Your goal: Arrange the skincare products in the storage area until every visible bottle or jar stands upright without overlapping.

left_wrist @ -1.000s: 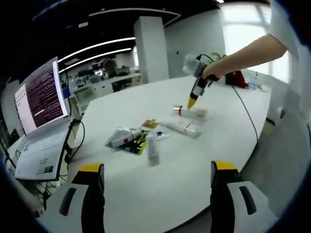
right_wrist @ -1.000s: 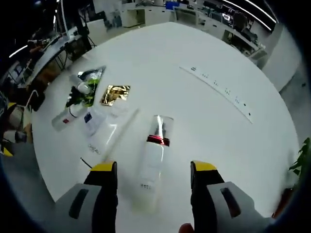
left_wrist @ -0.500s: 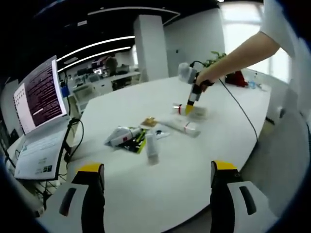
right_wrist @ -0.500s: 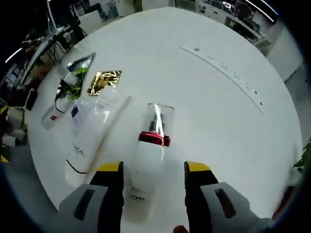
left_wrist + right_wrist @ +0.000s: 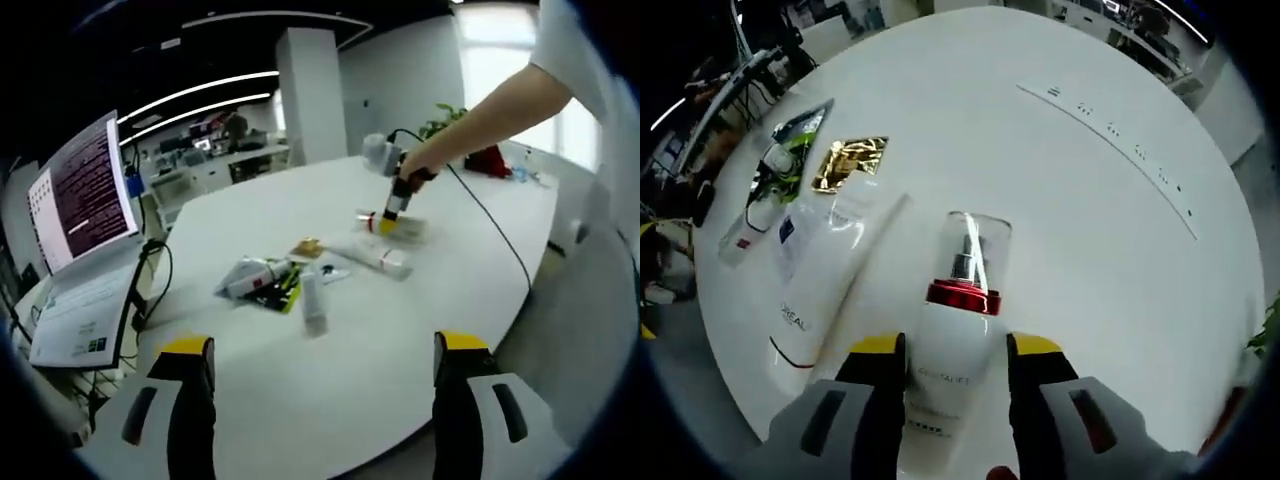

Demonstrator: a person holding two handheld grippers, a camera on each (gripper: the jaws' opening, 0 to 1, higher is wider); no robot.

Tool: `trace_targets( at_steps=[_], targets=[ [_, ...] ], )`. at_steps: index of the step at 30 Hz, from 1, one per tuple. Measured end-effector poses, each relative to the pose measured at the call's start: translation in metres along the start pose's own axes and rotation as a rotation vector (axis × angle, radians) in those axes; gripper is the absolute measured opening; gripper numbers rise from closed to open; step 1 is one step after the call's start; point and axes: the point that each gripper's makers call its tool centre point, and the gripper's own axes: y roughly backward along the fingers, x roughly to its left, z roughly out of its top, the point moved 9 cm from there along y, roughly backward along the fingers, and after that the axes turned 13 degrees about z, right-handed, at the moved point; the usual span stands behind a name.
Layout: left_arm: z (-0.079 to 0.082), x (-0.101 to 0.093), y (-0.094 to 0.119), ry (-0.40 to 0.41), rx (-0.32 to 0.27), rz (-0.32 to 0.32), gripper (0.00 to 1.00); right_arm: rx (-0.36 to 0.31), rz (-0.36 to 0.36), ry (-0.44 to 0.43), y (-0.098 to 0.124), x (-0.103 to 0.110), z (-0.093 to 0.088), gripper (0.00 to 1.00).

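Observation:
A white pump bottle (image 5: 952, 355) with a red collar and clear cap lies on the white table (image 5: 1080, 230). My right gripper (image 5: 956, 372) is shut on its body, one jaw pressed to each side. Left of it lie a long white tube (image 5: 812, 292), a gold sachet (image 5: 850, 162), a green sachet (image 5: 798, 142) and a small tube (image 5: 745, 228). In the left gripper view the right gripper (image 5: 391, 203) reaches down onto the bottle (image 5: 400, 230), beyond the long tube (image 5: 368, 258), a short tube (image 5: 313, 302) and the green sachet (image 5: 277, 292). My left gripper (image 5: 322, 395) hangs open near the table edge.
An open laptop (image 5: 85, 200) stands on a side desk at the left. A black cable (image 5: 500, 232) runs across the table from the right gripper, held by a person's arm (image 5: 490, 112). A marked strip (image 5: 1110, 132) lies on the far tabletop.
The right gripper has come forward over the pump bottle and its jaws have narrowed onto the body. In the left gripper view that hand has dropped lower onto the bottle.

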Motion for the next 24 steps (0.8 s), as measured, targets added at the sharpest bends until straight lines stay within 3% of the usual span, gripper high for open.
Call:
trace_targets(
  at_steps=[4,7,15,19,24],
  targets=[
    [0.001,-0.001,0.000,-0.005,0.003,0.001,0.83,0.023,-0.057,0.056,0.002,0.000,-0.002,0.35],
    [0.001,-0.001,0.001,-0.009,0.005,0.003,0.83,0.011,-0.039,0.054,0.000,-0.002,-0.002,0.33],
    [0.003,0.000,0.001,-0.007,0.000,0.010,0.83,-0.047,-0.055,0.016,0.000,-0.003,-0.005,0.29],
    [0.003,0.000,0.002,-0.005,-0.005,0.012,0.83,-0.052,-0.084,0.065,0.004,0.010,-0.010,0.28],
    [0.004,0.000,0.002,0.000,-0.010,0.012,0.83,-0.105,-0.079,0.085,0.005,0.009,-0.009,0.28]
  ],
)
